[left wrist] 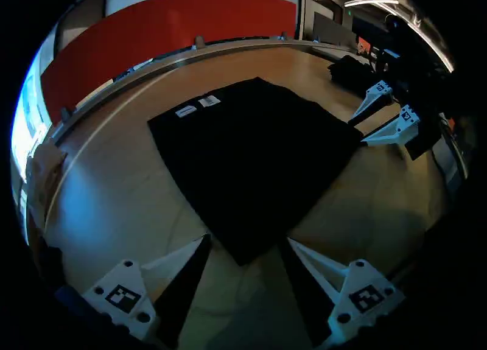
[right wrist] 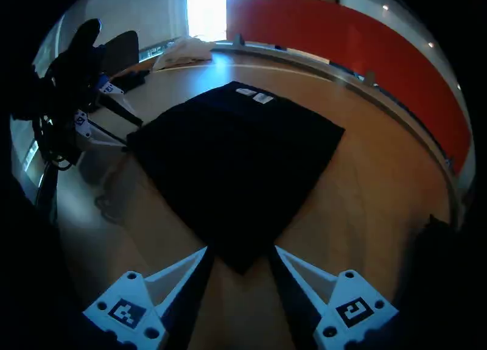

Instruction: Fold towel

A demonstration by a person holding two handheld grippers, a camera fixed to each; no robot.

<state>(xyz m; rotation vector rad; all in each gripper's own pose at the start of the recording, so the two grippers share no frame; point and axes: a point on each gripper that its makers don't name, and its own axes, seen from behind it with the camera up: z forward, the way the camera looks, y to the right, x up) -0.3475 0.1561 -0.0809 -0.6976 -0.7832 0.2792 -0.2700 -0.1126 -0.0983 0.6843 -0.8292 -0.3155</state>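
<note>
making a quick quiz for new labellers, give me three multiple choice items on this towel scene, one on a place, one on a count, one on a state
1. Where does the black towel lie?
A. spread flat on the wooden table
B. in a heap on the floor
C. rolled up in a basket

2. How many white tags show near its far edge?
A. one
B. two
C. four

3. How is the left claw?
A. shut on the towel
B. open, with a towel corner between its fingers
C. shut, with nothing near it

Answers:
1 A, the towel lies flat on the tabletop in both views.
2 B, two pale tags lie side by side on the dark cloth.
3 B, its fingers stand apart on either side of the near corner.
</note>
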